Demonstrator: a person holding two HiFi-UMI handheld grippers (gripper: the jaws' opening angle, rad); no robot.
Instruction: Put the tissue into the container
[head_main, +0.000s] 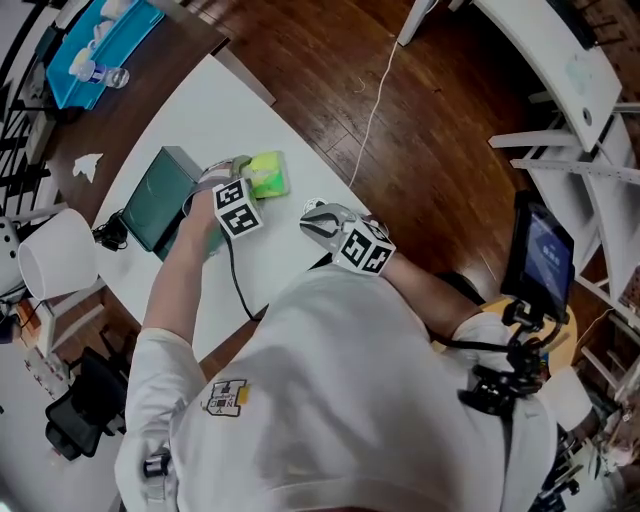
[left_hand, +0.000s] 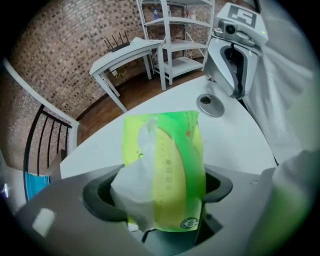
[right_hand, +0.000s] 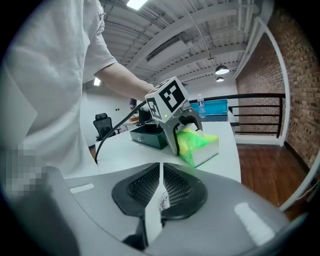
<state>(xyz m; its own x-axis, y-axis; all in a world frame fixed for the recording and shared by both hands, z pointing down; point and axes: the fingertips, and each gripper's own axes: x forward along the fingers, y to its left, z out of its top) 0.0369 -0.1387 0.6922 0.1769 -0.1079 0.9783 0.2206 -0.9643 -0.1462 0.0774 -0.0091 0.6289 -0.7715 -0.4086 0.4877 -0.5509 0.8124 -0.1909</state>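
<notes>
On the white table (head_main: 200, 110), the green tissue pack (head_main: 266, 174) is clamped in the wide-set jaws of the left gripper (left_hand: 160, 187), just right of the dark container (head_main: 160, 198). The jaws of the right gripper (right_hand: 160, 192) are closed together. If lifted, the soft pack may be buckled and dropped.

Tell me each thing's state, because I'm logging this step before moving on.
left gripper: jaws wide, astride the tissue pack; grip unclear
right gripper: shut, empty
tissue pack: lying on the table, one tissue sticking out
container: open-topped, on the table beside the pack
</notes>
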